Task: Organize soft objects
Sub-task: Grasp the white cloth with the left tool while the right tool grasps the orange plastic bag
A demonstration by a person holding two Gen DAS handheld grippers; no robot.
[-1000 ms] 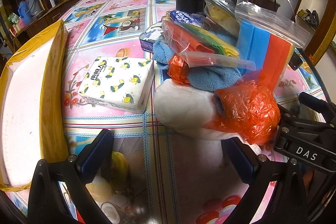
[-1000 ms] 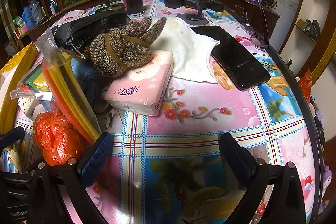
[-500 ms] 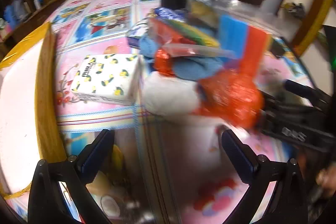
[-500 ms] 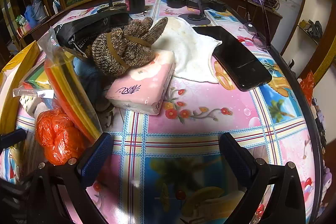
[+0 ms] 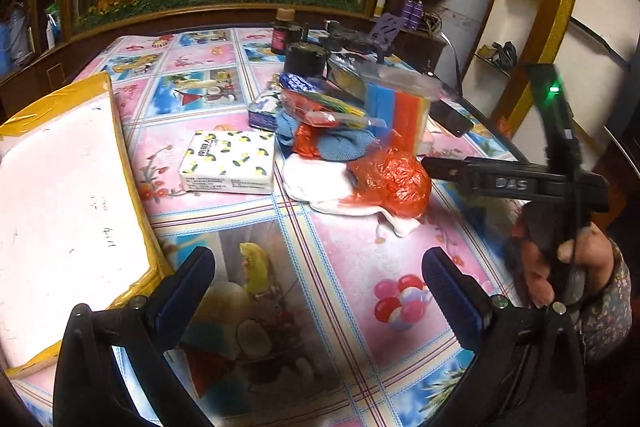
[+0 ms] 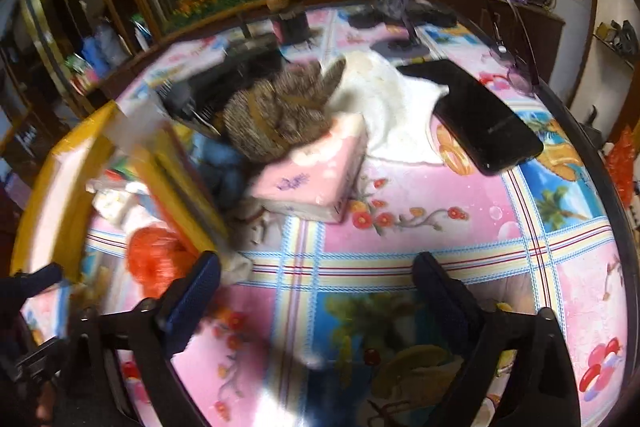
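My left gripper stands open over bare tablecloth, nothing between its fingers. Beyond it lie a lemon-print tissue pack, a white cloth, a crumpled orange plastic bag, a blue cloth and a zip bag of coloured sponges. My right gripper is open with its jaws closing and nothing between them. Ahead of it a pink tissue pack carries brown knitted gloves, with a white towel behind. The orange bag sits by its left finger.
A white board with yellow tape edges lies along the left. A black phone, spectacles and a phone stand sit at the back right. A hand holds the right tool. The table edge curves close on the right.
The left gripper has drawn back and risen, so the pile now lies farther off. The right view has tilted and blurred, and its fingers stand slightly closer together.
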